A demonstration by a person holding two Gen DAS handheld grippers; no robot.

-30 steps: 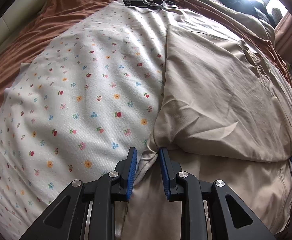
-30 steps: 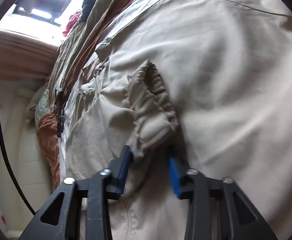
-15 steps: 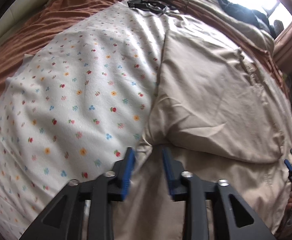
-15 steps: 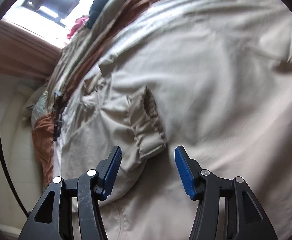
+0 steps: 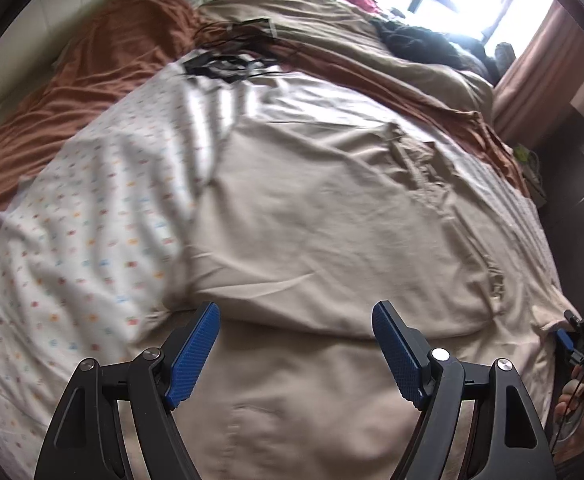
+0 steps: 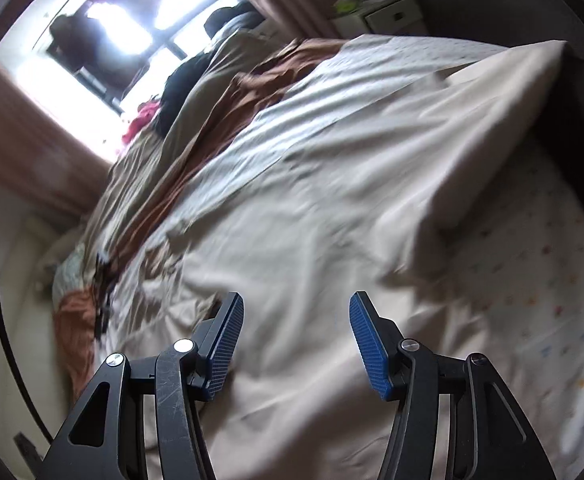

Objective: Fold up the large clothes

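A large beige garment [image 5: 332,216] lies folded over itself on a white flower-print sheet [image 5: 76,240] on the bed. In the left wrist view my left gripper [image 5: 296,316] hangs above the fold's near edge, its jaws opening, with nothing between them. At that view's right edge a hand holds the right gripper [image 5: 572,340] by the garment's corner. The right wrist view shows the same beige garment [image 6: 332,200], a raised fold at the right, and my right gripper [image 6: 296,308] open above the cloth with nothing between the pads.
A rust-brown blanket [image 5: 104,64] and a tan cover [image 5: 332,28] fill the far bed. Black cables [image 5: 232,64] lie at the sheet's far edge, dark clothes [image 5: 420,40] under the bright window. A white box [image 6: 392,12] stands beside the bed.
Both grippers let go of the beige cloth, opened wide and pulled up and back. The right gripper released the gathered cuff, and its view swung toward the window.
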